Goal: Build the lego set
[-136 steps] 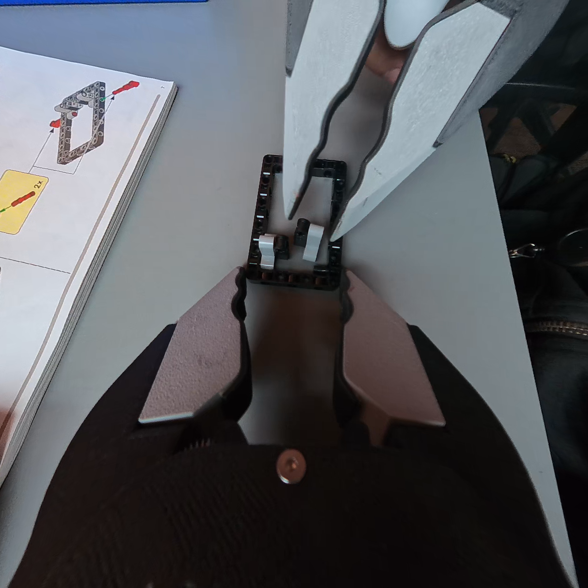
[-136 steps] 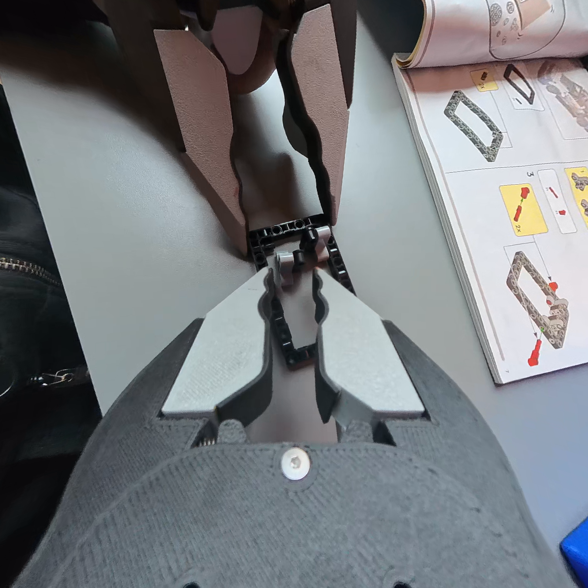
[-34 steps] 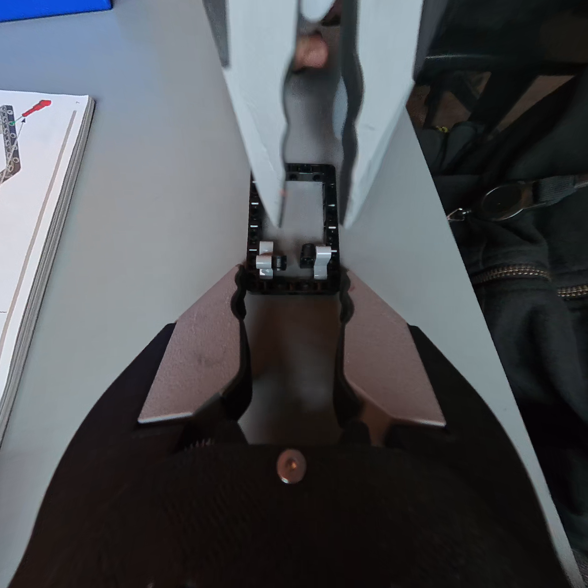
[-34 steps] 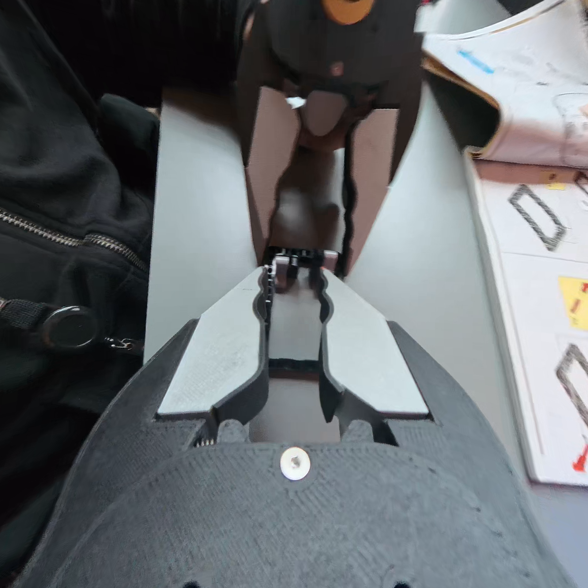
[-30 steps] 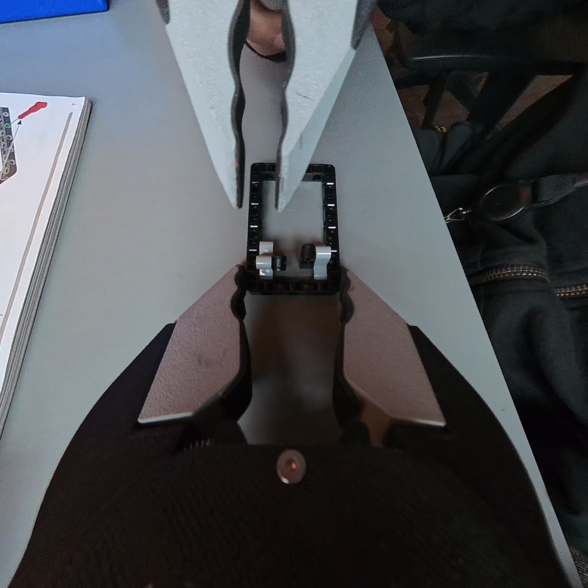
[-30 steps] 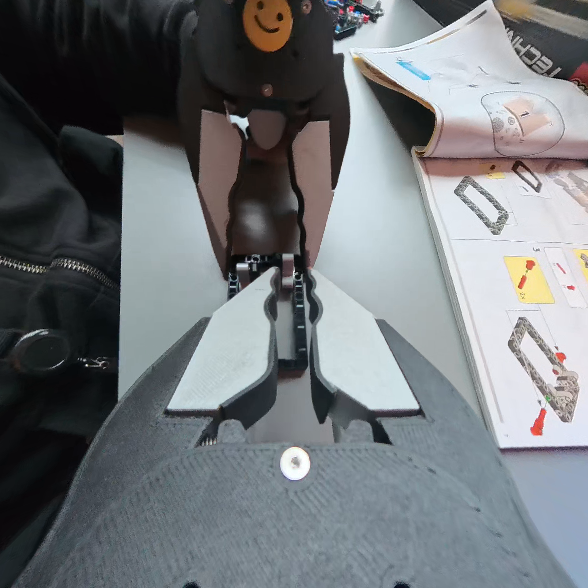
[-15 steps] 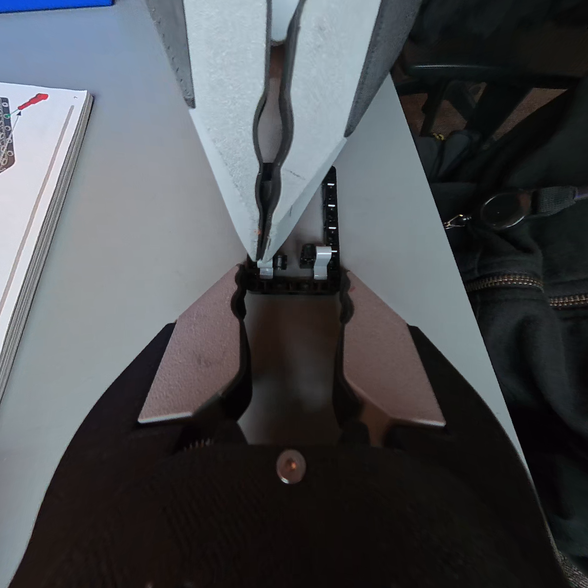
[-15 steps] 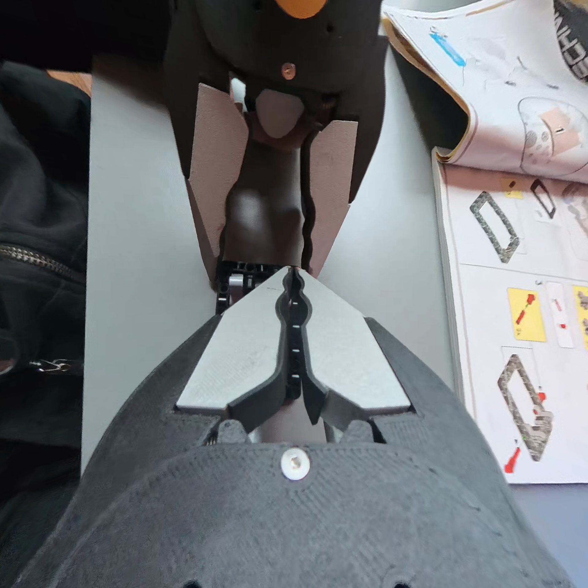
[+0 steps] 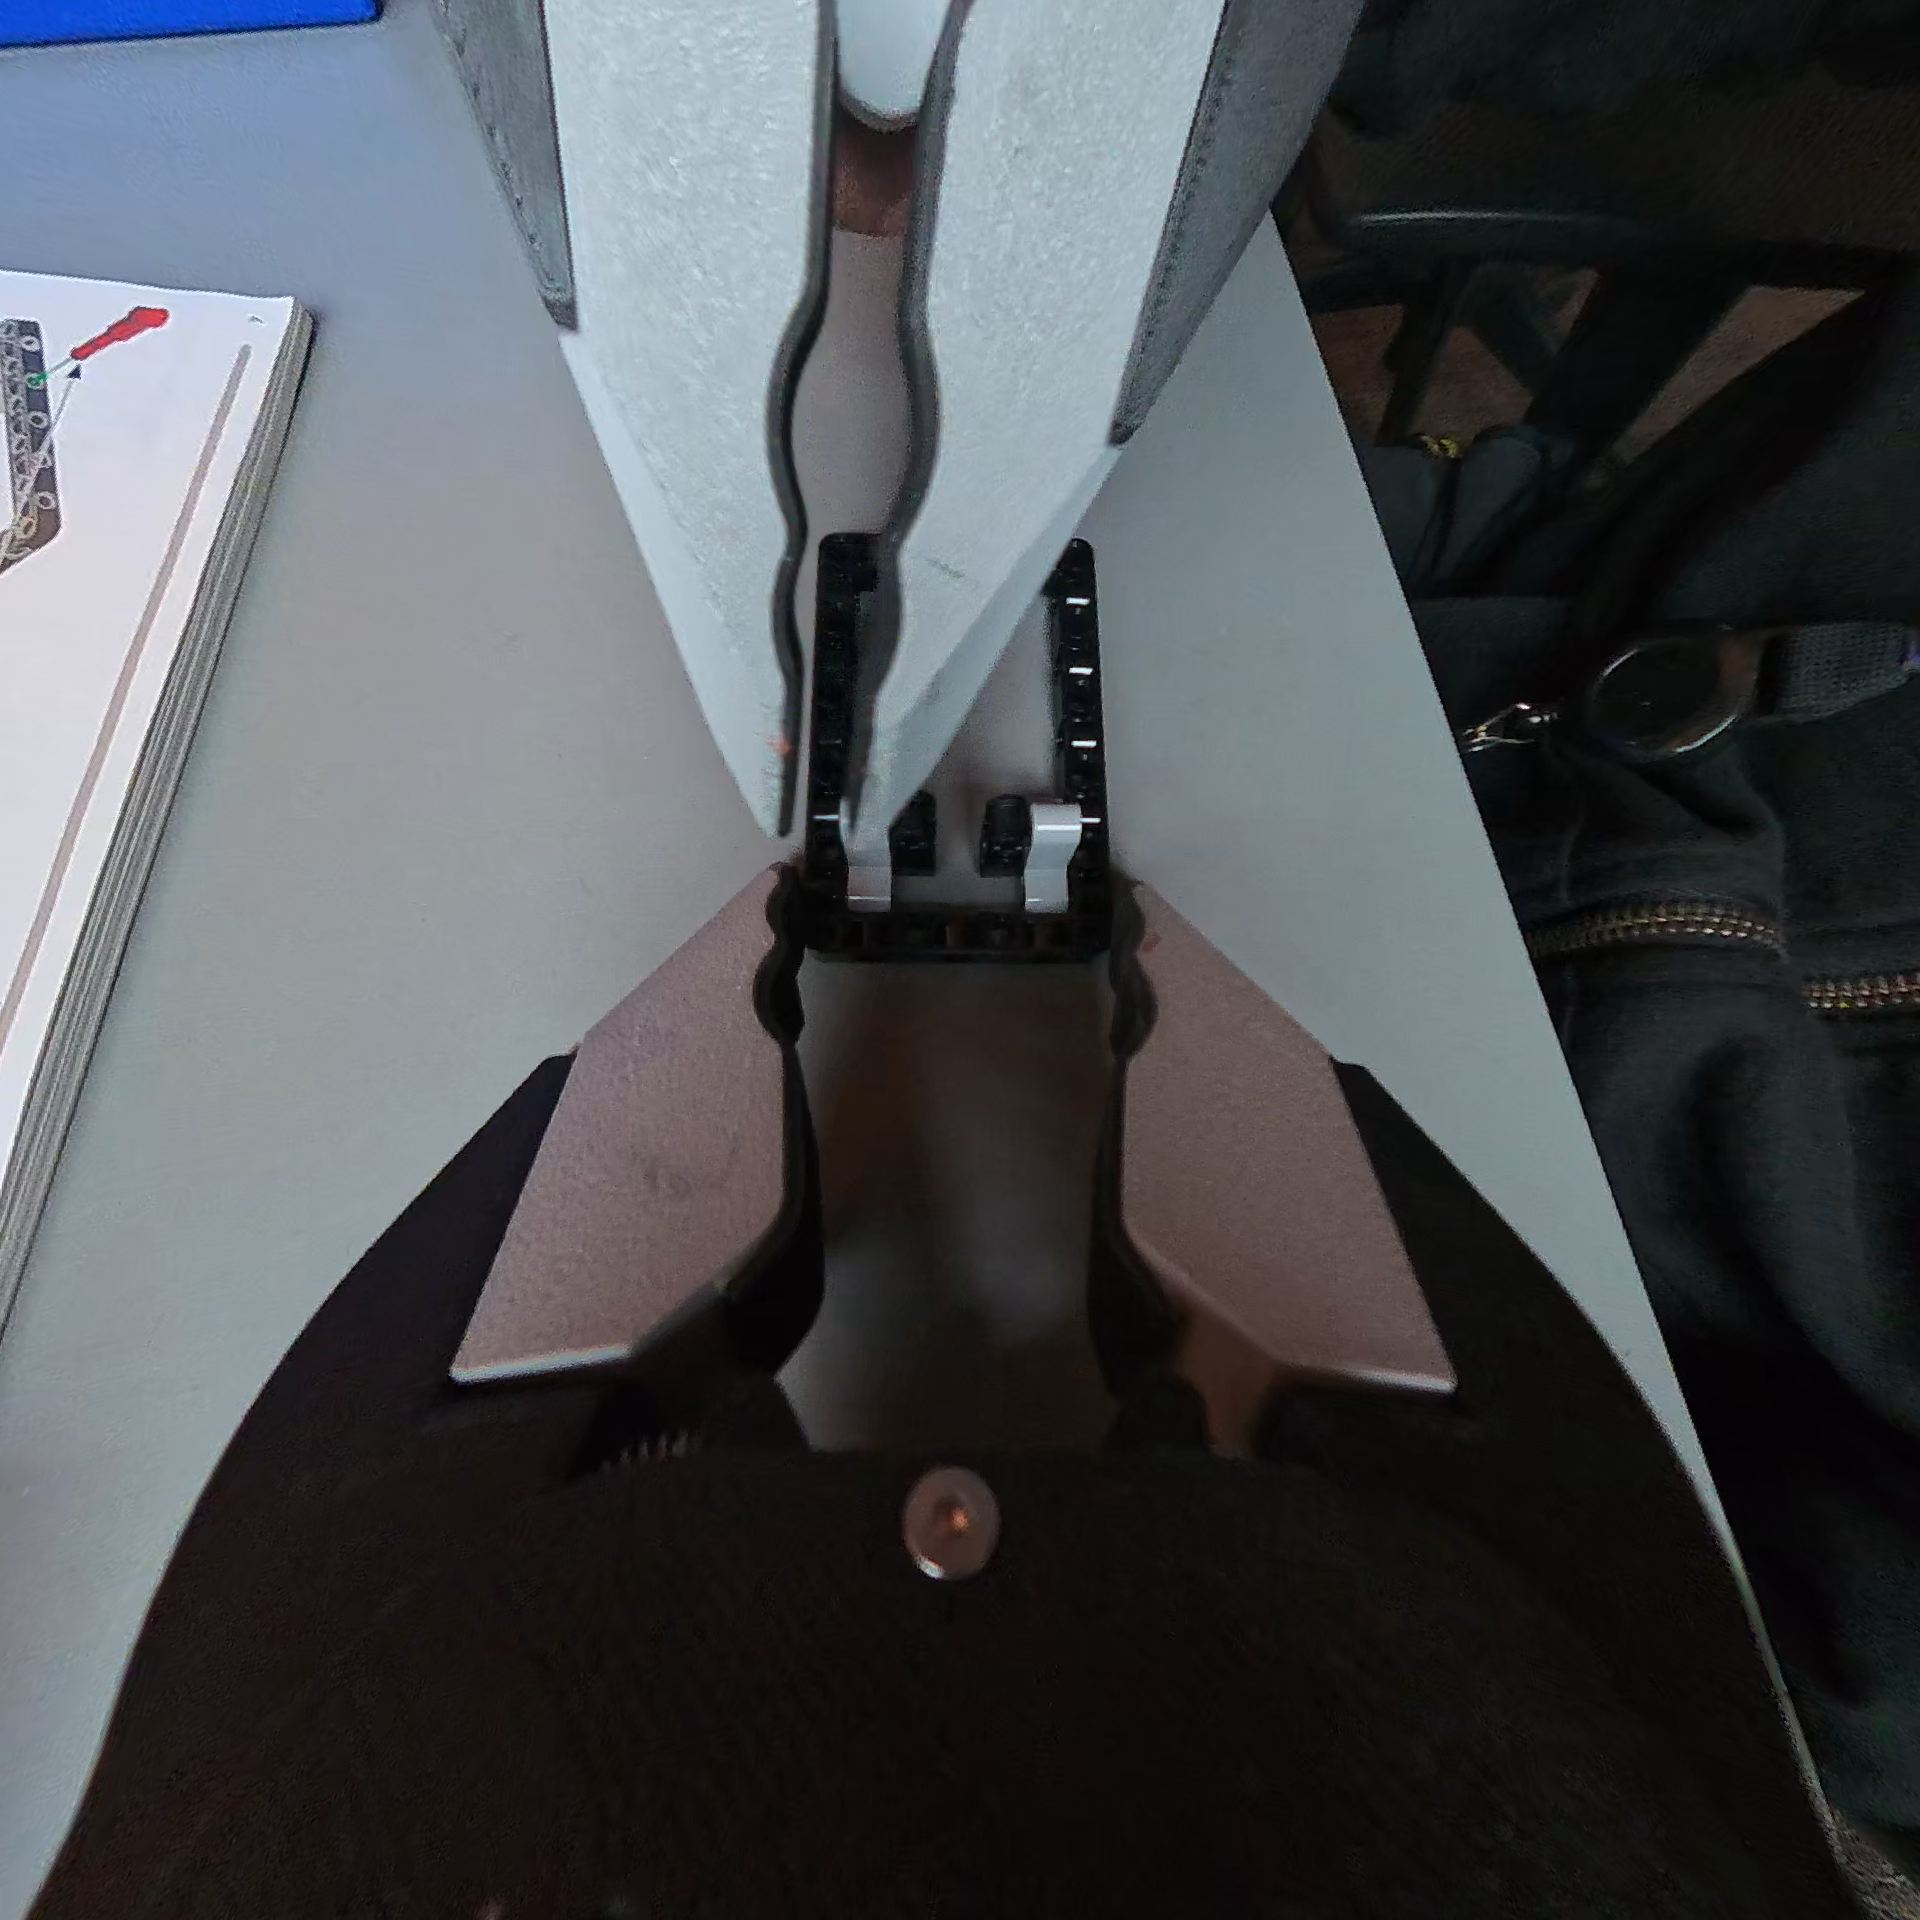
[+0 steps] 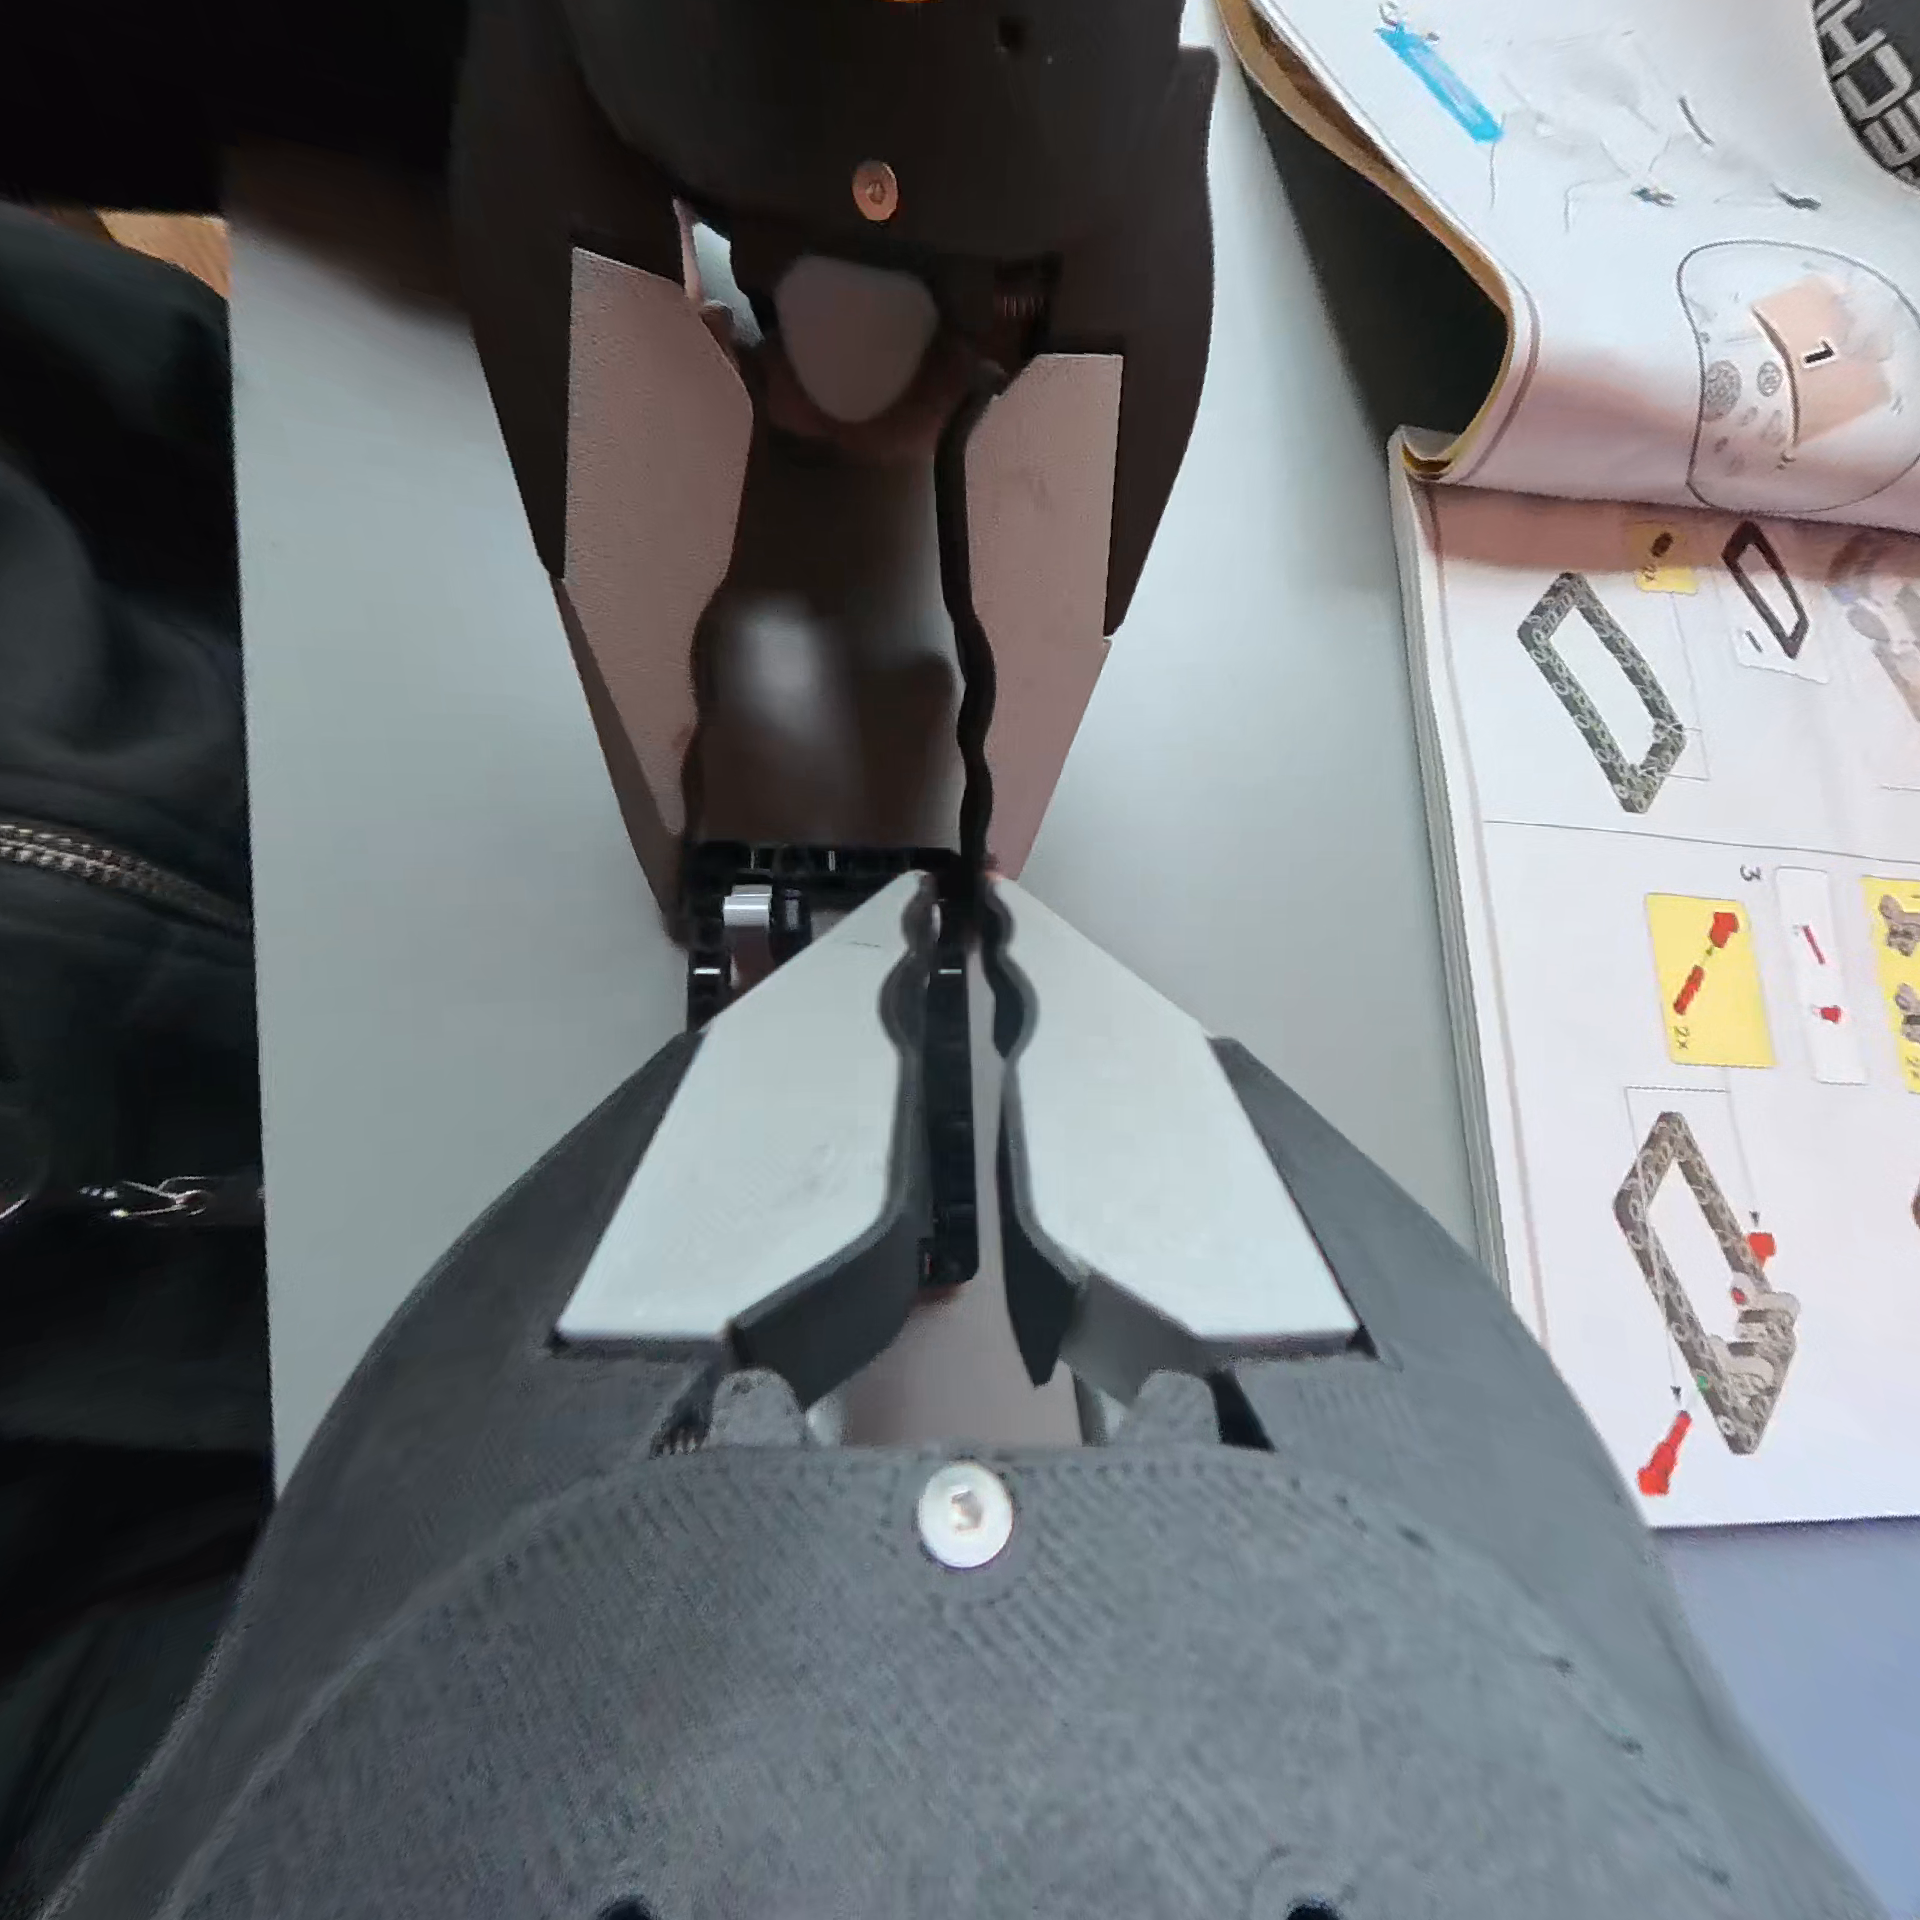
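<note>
A black rectangular Lego frame (image 9: 1081,675) lies flat on the grey table. Two light grey connectors (image 9: 1049,842) with black pins (image 9: 1003,831) sit inside its near short end. My left gripper (image 9: 956,925), with dark brown fingers, is shut on that short end. My right gripper (image 9: 826,821), with light grey fingers, comes from the far side and straddles the frame's left long beam, jaws a little apart. In the right wrist view the beam (image 10: 951,1143) runs between the fingers of the right gripper (image 10: 958,894), with a gap on one side. The left gripper (image 10: 831,883) faces it.
An open instruction booklet (image 9: 125,623) lies left of the frame; it also shows in the right wrist view (image 10: 1662,1039). A black zipped jacket or bag (image 9: 1714,1039) hangs past the table's right edge. A blue object (image 9: 156,10) sits at the far left. Less than 4 cm separates the two grippers' tips.
The right gripper swung onto the frame's left long beam and closed on it half a second ago; its jaws have now parted slightly. The left gripper has kept its hold.
</note>
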`<control>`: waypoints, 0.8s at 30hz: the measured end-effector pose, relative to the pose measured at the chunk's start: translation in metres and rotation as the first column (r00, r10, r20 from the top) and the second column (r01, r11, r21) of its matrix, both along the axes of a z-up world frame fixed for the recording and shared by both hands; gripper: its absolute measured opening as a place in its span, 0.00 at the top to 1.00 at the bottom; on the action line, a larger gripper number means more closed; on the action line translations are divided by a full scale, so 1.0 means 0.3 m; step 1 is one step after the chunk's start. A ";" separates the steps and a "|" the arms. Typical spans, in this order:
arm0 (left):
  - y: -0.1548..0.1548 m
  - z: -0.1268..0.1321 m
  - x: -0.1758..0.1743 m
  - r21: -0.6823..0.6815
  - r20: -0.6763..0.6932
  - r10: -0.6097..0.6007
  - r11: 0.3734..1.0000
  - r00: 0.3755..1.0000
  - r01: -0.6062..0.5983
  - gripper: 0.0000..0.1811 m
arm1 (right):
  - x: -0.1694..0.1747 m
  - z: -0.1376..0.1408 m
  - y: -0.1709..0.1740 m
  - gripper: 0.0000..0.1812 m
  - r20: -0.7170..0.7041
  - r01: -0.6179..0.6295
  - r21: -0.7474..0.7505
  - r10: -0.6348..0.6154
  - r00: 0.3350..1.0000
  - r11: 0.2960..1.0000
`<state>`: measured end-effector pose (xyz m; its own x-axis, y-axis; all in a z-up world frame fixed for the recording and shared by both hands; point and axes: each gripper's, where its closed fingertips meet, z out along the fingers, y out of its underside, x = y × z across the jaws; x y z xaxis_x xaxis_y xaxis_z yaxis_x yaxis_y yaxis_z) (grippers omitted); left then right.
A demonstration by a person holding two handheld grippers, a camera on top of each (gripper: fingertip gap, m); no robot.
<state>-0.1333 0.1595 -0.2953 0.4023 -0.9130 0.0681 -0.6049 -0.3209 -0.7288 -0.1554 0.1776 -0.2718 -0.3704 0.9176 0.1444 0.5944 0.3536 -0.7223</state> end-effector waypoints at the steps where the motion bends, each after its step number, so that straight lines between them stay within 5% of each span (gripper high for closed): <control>1: 0.000 -0.001 0.000 0.003 -0.003 0.000 1.000 1.000 0.000 0.68 | 0.006 0.001 -0.005 0.93 -0.005 -0.005 -0.021 0.005 1.000 1.000; 5: -0.001 0.001 -0.001 0.002 -0.001 -0.001 1.000 1.000 0.001 0.68 | 0.046 0.000 -0.022 0.72 -0.001 -0.013 -0.149 0.013 1.000 0.989; 9: -0.002 -0.001 -0.002 0.021 -0.015 -0.003 1.000 1.000 0.003 0.68 | 0.065 -0.018 -0.002 0.83 -0.013 0.030 -0.135 -0.032 0.999 0.990; 13: -0.002 -0.002 -0.002 0.028 -0.019 -0.003 1.000 1.000 0.003 0.68 | 0.115 0.001 -0.127 0.80 -0.043 -0.149 -0.246 0.142 0.989 0.958; 17: 0.006 -0.001 -0.004 0.027 -0.019 0.011 1.000 1.000 -0.010 0.68 | 0.115 -0.056 -0.141 0.77 0.035 -0.150 -0.199 0.160 0.986 0.968; 24: 0.001 -0.002 -0.003 0.025 -0.018 -0.003 1.000 1.000 0.003 0.68 | 0.098 -0.068 -0.121 0.92 0.020 -0.159 -0.056 0.160 0.987 0.986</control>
<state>-0.1342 0.1597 -0.2959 0.4005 -0.9155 0.0376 -0.6189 -0.3005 -0.7257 -0.1261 0.1413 -0.2922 -0.5156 0.8526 0.0852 0.5508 0.4060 -0.7292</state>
